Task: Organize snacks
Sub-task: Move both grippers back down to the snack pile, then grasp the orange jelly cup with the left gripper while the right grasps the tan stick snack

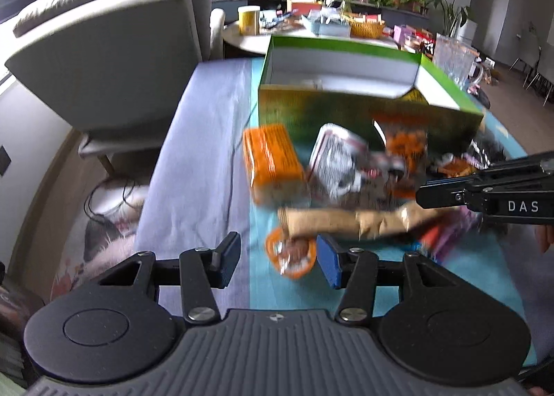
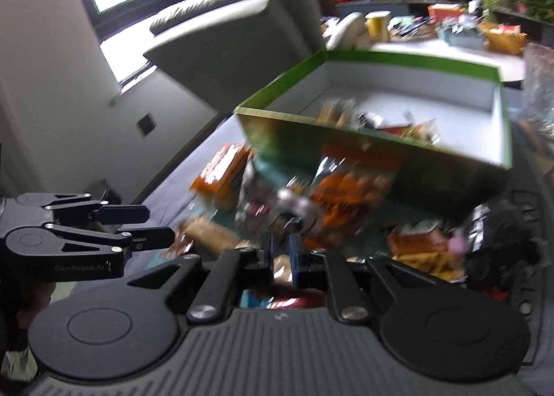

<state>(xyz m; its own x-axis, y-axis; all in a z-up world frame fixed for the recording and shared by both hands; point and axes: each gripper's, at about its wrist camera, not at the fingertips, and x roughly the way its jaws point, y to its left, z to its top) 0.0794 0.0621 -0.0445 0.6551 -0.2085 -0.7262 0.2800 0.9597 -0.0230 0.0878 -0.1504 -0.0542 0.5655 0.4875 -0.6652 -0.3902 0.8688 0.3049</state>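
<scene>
A green open box (image 1: 346, 101) stands on the table behind a pile of snacks; it also shows in the right wrist view (image 2: 381, 153), with several snacks inside. In front lie an orange pack (image 1: 270, 160), a white-and-black packet (image 1: 337, 160) and a long tan packet (image 1: 349, 223). My left gripper (image 1: 277, 257) is open, its jaws either side of a small round orange snack (image 1: 291, 254). My right gripper (image 2: 281, 250) is nearly shut on the tan packet, which shows between its blue pads. It enters the left wrist view from the right (image 1: 429, 193).
A teal mat (image 1: 311, 292) lies on a lavender tablecloth (image 1: 194, 167). A grey armchair (image 1: 114, 50) stands to the left. A round table (image 1: 311, 32) with baskets, a yellow tub and plants is behind. An orange snack bag (image 2: 349, 195) and a black packet (image 2: 498, 236) lie by the box.
</scene>
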